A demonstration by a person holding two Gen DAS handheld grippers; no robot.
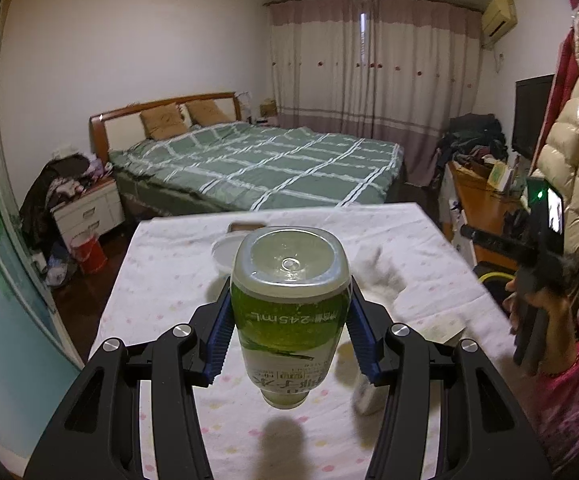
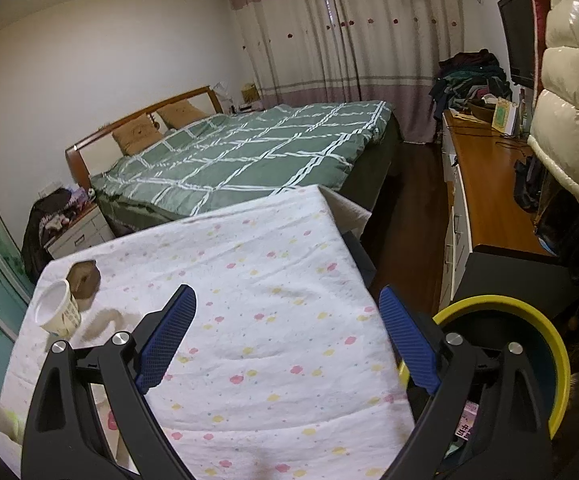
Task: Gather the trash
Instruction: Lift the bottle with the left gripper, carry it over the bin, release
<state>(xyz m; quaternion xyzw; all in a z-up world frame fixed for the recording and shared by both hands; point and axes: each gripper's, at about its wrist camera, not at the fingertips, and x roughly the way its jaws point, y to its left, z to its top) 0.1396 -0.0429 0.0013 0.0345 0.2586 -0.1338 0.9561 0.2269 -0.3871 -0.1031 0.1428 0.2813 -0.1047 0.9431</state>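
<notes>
My left gripper [image 1: 289, 320] is shut on a small drink bottle [image 1: 289, 304] with a green label. Both blue pads press its sides, and it hangs upside down above the flowered tablecloth [image 1: 169, 264], casting a shadow on it. Farther back on the cloth lie a white paper cup [image 1: 225, 254] and a brown round item [image 1: 245, 226]; a blurred crumpled tissue [image 1: 381, 276] lies to the right. My right gripper [image 2: 287, 294] stands open over the tablecloth [image 2: 269, 280], nothing between its fingers. The tipped cup [image 2: 57, 314] and brown item [image 2: 85, 278] lie to its left.
A yellow-rimmed bin [image 2: 529, 320] stands on the floor beside the table's right edge, with a pink wrapper [image 2: 467, 424] inside. A green checked bed [image 1: 257, 160] lies beyond the table, a wooden sideboard [image 2: 485, 184] runs along the right wall, and a person's hand [image 1: 537, 300] shows at right.
</notes>
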